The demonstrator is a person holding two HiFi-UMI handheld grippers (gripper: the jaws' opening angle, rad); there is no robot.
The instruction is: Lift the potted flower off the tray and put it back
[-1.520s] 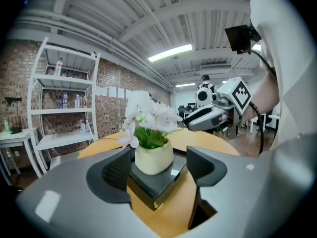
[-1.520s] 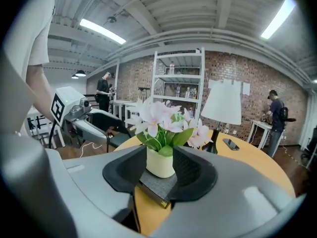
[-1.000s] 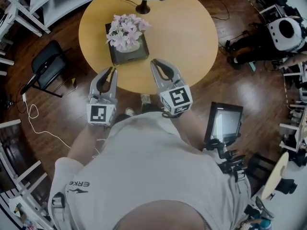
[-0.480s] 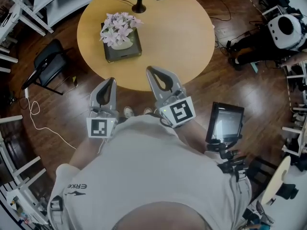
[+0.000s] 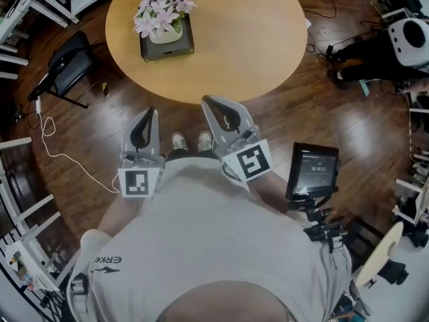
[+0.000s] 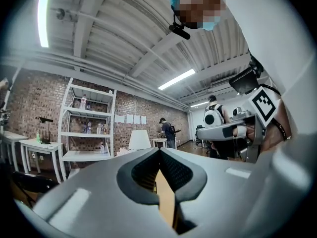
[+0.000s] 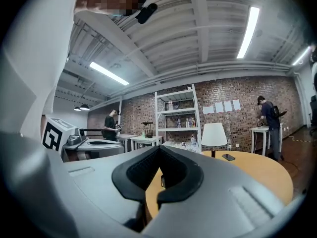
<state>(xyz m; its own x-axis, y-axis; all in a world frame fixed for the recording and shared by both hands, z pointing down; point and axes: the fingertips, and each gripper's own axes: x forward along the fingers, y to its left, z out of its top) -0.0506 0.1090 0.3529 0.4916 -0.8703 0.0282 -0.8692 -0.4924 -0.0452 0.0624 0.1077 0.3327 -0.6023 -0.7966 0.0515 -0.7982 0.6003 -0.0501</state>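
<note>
The potted flower [image 5: 161, 15], pink blooms in a pale pot, stands on its dark square tray [image 5: 167, 46] at the left side of the round wooden table [image 5: 248, 45]. Both grippers hang in the air short of the table's near edge, well away from the tray. My left gripper [image 5: 150, 112] is shut and holds nothing; in its own view the tips [image 6: 159, 151] meet. My right gripper [image 5: 208, 101] is shut and empty too, its tips [image 7: 158, 149] meeting in its own view. Both point level towards the table.
A black chair [image 5: 62, 72] stands left of the table, with a white cable [image 5: 57, 154] on the wood floor. A tablet on a stand [image 5: 312, 173] is at my right. A white lamp [image 7: 214, 135] and a phone [image 7: 228, 157] are on the table's far side. Shelving [image 7: 177, 120] lines the brick wall.
Both grippers have drawn back from the table's edge towards me, and their jaws closed fully. The table and the flower now lie farther off, higher in the head view.
</note>
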